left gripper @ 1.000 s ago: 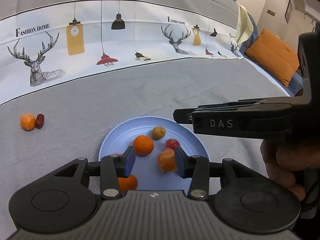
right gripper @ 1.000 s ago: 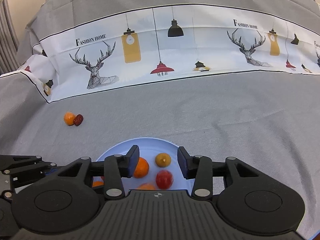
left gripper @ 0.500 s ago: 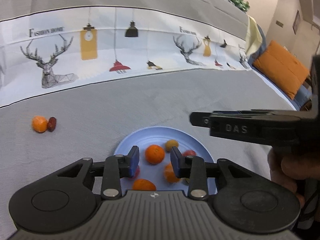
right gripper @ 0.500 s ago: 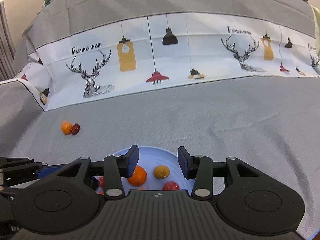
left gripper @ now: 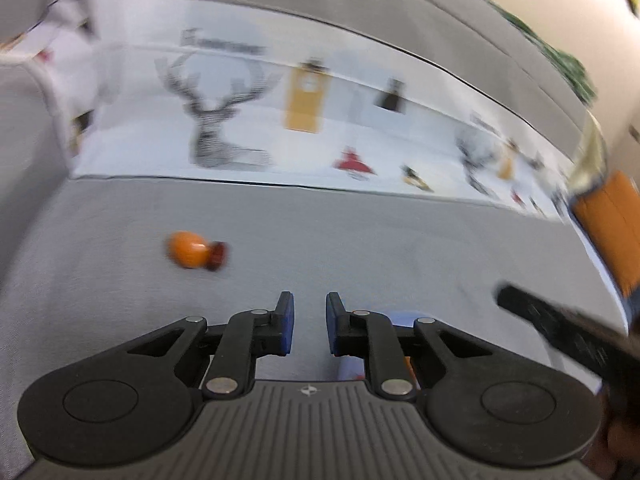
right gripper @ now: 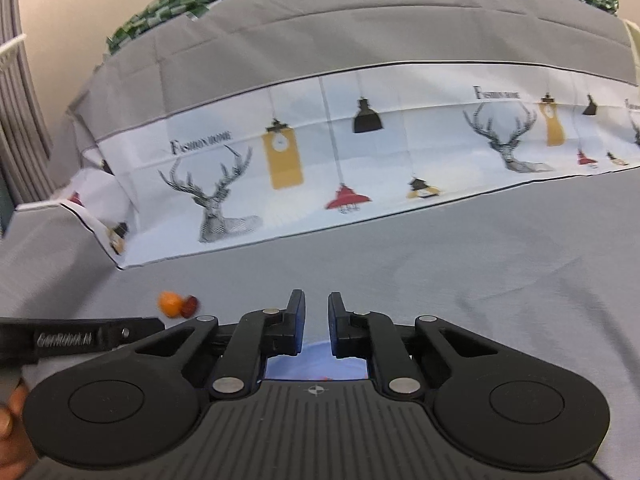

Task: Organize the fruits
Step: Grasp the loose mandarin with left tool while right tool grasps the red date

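Observation:
An orange fruit [left gripper: 186, 249] and a dark red fruit [left gripper: 216, 255] lie touching on the grey cloth, ahead and left of my left gripper [left gripper: 308, 301], which is open and empty with a narrow gap. They also show small in the right wrist view, the orange fruit [right gripper: 168, 303] beside the dark red fruit [right gripper: 189, 305]. The blue plate [right gripper: 316, 364] is mostly hidden under my right gripper [right gripper: 317, 299], which is open and empty with a narrow gap. A sliver of the plate [left gripper: 404, 316] shows behind my left gripper's fingers.
A white printed cloth band [right gripper: 360, 152] with deer and lamps runs across the back. An orange cushion [left gripper: 612, 224] lies at the far right. The right gripper's body [left gripper: 568, 332] crosses the left view's right side; the left gripper's body [right gripper: 76, 338] shows at the right view's left.
Both grippers have pulled back and up from the plate, and their jaws have narrowed. The left view has swung left toward the two loose fruits and is motion-blurred.

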`<state>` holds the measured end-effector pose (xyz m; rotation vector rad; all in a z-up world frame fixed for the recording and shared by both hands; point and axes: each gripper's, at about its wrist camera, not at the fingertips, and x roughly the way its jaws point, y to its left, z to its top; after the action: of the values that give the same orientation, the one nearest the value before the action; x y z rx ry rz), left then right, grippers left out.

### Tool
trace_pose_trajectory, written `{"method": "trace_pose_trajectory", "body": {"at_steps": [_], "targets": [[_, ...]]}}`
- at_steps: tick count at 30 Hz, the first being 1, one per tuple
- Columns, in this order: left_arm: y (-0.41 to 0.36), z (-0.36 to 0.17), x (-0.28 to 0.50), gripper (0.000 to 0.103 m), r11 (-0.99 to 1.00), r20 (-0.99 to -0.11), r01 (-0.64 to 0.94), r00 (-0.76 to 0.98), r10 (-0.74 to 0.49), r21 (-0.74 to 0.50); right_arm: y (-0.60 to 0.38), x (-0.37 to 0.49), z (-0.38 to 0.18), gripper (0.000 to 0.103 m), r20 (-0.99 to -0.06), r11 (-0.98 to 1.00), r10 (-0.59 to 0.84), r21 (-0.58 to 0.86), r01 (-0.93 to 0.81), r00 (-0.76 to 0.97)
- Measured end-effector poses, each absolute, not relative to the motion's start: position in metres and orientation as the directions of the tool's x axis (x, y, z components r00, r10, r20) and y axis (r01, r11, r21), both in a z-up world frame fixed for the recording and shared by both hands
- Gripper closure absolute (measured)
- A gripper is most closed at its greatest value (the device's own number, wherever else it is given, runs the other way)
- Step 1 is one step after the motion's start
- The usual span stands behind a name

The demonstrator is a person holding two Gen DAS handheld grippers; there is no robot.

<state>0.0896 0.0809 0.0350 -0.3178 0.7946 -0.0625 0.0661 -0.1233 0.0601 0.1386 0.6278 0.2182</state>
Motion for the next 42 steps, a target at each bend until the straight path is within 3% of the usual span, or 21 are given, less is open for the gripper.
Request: {"method": "trace_pose_trajectory", "body": {"at_steps": [7, 14, 18, 23, 34, 37, 42], "targets": [[0.160, 0.016, 0.116, 0.085, 0.850, -0.727, -0.310, 0.677, -0.118, -0.427, -0.100, 0.078, 0.058, 0.099, -0.563, 0.946, 0.314, 0.255, -0.201, 0.764], [0.185, -0.001, 0.140, 0.083, 0.778, -0.730, -0.373, 0.666, -0.156, -0.506, -0.075, 0.104, 0.046, 0.100, -0.585, 0.919, 0.386, 0.313, -0.240, 0.713], [0.188, -0.013, 0.154, 0.077, 0.766, -0.743, -0.393, 0.649, -0.162, -0.509, -0.060, 0.119, 0.037, 0.097, -0.607, 0.899, 0.434, 0.344, -0.272, 0.666], [0.191, -0.029, 0.171, 0.061, 0.748, -0.757, -0.425, 0.634, -0.157, -0.511, -0.046, 0.136, 0.029, 0.096, -0.621, 0.885, 0.463, 0.368, -0.286, 0.633], [0.182, -0.054, 0.201, 0.061, 0.765, -0.786, -0.419, 0.592, -0.179, -0.490, -0.021, 0.172, 0.007, 0.096, -0.654, 0.869, 0.493, 0.403, -0.286, 0.575], [0.182, -0.056, 0.204, 0.065, 0.778, -0.800, -0.419, 0.574, -0.173, -0.468, -0.013, 0.180, 0.000, 0.096, -0.668, 0.871, 0.491, 0.396, -0.291, 0.559], [0.190, -0.043, 0.197, 0.066, 0.786, -0.848, -0.493, 0.524, -0.074, -0.373, 0.003, 0.192, -0.013, 0.091, -0.692, 0.878, 0.479, 0.370, -0.305, 0.540]]}}
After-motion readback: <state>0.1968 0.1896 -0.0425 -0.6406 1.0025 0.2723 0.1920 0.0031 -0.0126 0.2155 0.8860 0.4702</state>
